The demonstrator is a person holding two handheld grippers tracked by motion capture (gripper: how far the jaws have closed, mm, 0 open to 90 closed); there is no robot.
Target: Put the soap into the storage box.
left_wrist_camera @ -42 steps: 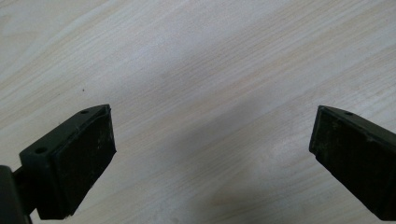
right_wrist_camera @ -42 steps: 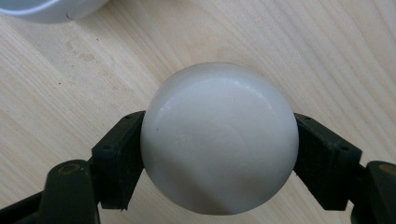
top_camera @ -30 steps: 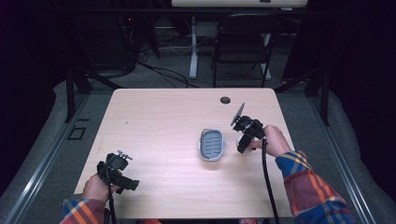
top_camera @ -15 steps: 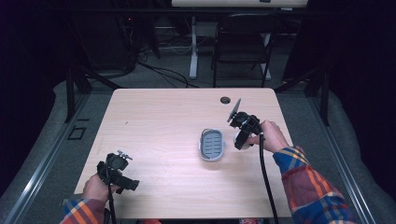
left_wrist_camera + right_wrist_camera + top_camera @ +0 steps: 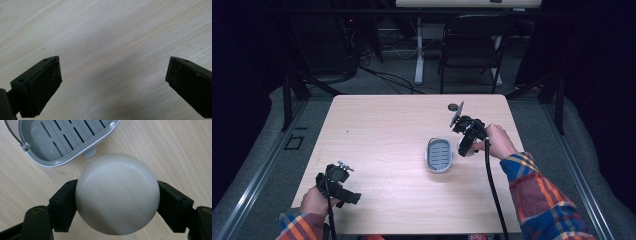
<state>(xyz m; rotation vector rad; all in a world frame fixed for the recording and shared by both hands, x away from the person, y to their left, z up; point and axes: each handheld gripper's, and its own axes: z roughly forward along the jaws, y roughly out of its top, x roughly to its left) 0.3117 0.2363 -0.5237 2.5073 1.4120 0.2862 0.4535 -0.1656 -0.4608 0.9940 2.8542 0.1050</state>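
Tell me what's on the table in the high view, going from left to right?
Left gripper → grey soap dish → right gripper, which holds a round white soap.

A pale wooden table sits in the middle of a dark room, on grey floor covering. A small black round disc is set in the tabletop near its far edge, at about one o'clock from the table's centre. Beyond the table, at twelve o'clock, a black folding chair stands beside a white post. Black cables trail across the floor at eleven o'clock.
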